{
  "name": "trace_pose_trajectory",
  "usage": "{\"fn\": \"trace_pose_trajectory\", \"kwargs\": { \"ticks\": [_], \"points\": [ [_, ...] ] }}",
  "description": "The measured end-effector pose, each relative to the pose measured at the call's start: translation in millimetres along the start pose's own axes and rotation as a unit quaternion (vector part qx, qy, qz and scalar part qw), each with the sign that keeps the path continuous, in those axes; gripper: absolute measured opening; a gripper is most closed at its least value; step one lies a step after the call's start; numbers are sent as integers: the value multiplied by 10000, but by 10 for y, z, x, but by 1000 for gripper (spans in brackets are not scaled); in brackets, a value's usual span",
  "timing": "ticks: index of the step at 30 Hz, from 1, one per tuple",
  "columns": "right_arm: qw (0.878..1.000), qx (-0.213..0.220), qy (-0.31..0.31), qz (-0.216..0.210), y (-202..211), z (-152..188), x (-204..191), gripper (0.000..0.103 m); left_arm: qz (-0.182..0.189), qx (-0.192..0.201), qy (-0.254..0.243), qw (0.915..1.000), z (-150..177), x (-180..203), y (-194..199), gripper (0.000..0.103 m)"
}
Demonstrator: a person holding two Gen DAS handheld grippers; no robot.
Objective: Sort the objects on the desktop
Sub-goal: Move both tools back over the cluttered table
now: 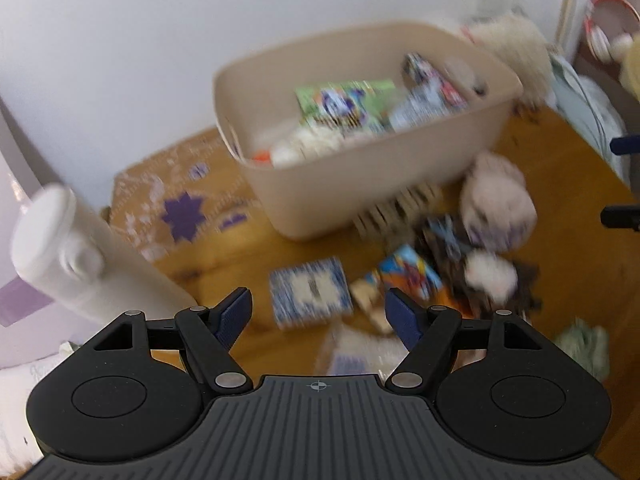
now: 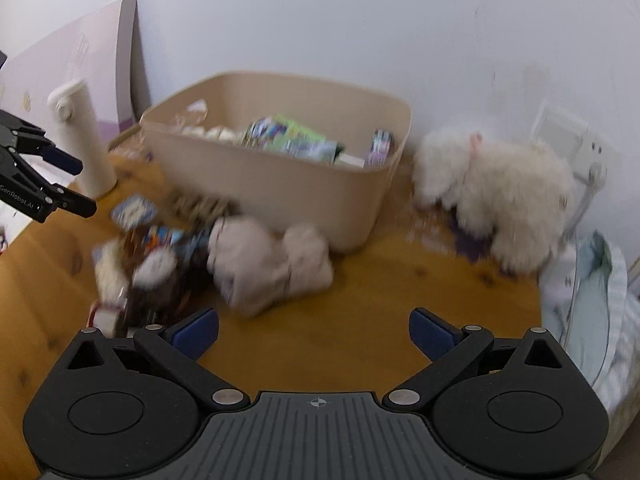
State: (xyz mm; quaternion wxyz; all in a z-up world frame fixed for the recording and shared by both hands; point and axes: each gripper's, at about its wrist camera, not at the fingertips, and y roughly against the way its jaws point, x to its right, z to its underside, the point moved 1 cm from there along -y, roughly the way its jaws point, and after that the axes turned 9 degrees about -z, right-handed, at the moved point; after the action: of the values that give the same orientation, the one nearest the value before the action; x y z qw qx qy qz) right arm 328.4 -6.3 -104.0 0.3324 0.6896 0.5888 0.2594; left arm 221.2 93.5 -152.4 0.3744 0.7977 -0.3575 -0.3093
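A beige bin (image 1: 384, 184) (image 2: 280, 196) stands at the back of the wooden desk and holds several packets and small items. In front of it lies a blurred pile: a blue-white patterned box (image 1: 310, 298), a colourful packet (image 1: 412, 272), and a pale pink plush (image 1: 496, 204) (image 2: 268, 260). My left gripper (image 1: 320, 312) is open and empty, above the patterned box; it also shows in the right wrist view (image 2: 72, 184). My right gripper (image 2: 314, 334) is open and empty over bare wood, in front of the plush.
A white bottle (image 1: 76, 256) (image 2: 82, 140) stands at the left. A fluffy white plush dog (image 2: 492, 192) lies right of the bin. A decorated cardboard piece (image 1: 176, 208) lies left of the bin. Cloth (image 2: 596, 312) hangs at the right edge. A pink board (image 2: 80, 60) leans on the wall.
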Motion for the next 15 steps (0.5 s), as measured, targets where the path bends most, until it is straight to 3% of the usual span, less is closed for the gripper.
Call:
{"fn": "trace_pose_trajectory", "kwargs": {
  "ticks": [7,15],
  "points": [
    [9988,-378,105,-278,7,411,-220,103,341,-316,-635,9969,344,192,-53,75],
    [9957,-675,419,-481,-113,619,-523,103,325,-311,-1584,9864,544,410,-159,75]
  ]
}}
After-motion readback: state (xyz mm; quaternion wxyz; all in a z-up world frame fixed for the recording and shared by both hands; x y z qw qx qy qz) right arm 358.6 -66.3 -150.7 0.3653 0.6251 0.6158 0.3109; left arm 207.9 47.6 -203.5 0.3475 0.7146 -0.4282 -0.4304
